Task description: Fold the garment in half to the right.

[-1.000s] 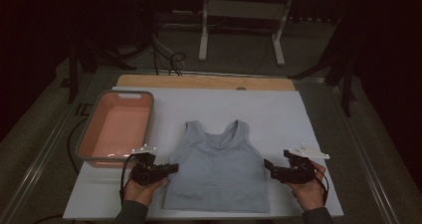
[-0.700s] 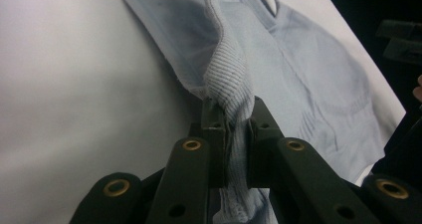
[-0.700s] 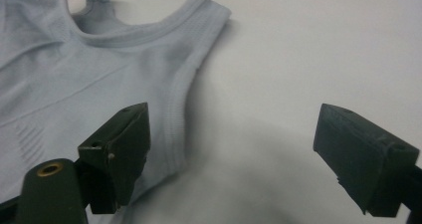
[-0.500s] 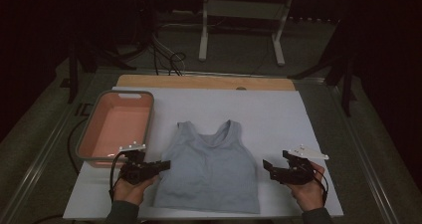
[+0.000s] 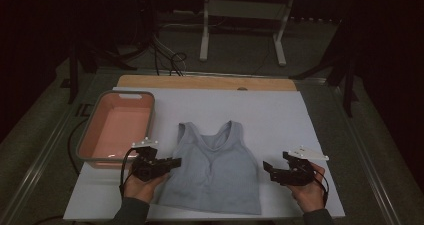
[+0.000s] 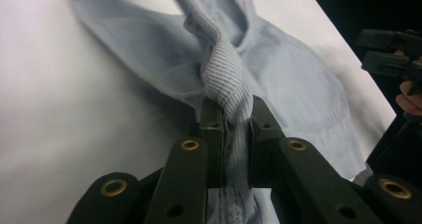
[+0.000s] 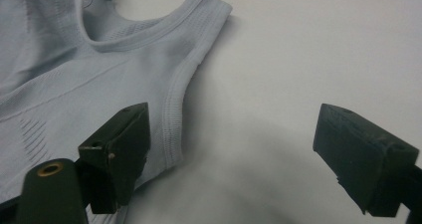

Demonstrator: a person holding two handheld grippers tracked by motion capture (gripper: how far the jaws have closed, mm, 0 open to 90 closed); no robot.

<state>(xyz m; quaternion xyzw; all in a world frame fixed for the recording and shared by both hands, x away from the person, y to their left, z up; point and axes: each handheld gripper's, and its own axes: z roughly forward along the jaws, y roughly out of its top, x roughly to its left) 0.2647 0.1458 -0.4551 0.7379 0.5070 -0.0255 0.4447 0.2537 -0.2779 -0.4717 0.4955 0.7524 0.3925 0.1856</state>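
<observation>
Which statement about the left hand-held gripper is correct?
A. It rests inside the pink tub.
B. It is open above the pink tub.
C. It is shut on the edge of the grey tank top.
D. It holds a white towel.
C: in the left gripper view the left hand-held gripper has its jaws pinched on a bunched ribbed edge of the grey tank top, beside the pink tub, not in it.

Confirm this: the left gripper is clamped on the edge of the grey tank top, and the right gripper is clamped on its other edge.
Not quite. The left gripper is clamped on the grey tank top, but the right gripper is not: the right gripper view shows its jaws wide apart, with nothing between them, beside the top's edge.
</observation>
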